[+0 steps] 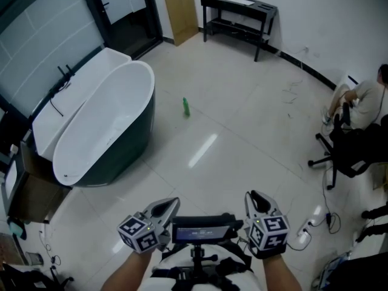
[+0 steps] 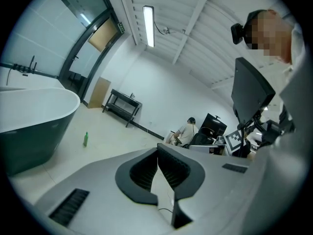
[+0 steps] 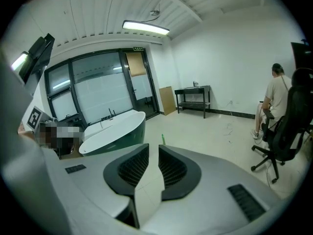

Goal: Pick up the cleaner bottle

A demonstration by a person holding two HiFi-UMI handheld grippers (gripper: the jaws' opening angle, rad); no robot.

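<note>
The cleaner bottle [image 1: 186, 107] is a small green bottle that stands upright on the pale tiled floor, just right of the bathtub and far ahead of both grippers. It shows small in the left gripper view [image 2: 86, 139] and just above the jaws in the right gripper view [image 3: 163, 139]. My left gripper [image 1: 173, 202] [image 2: 157, 151] is held low at the bottom of the head view, shut and empty. My right gripper [image 1: 253, 194] [image 3: 153, 148] is beside it, its jaws a narrow slit apart with nothing between them.
A white bathtub with dark sides [image 1: 103, 120] stands at the left. A black table [image 1: 239, 11] and a brown board [image 1: 182, 14] are at the far wall. A seated person [image 1: 364, 99] and an office chair [image 1: 345, 150] are at the right, with cables [image 1: 315, 223] on the floor.
</note>
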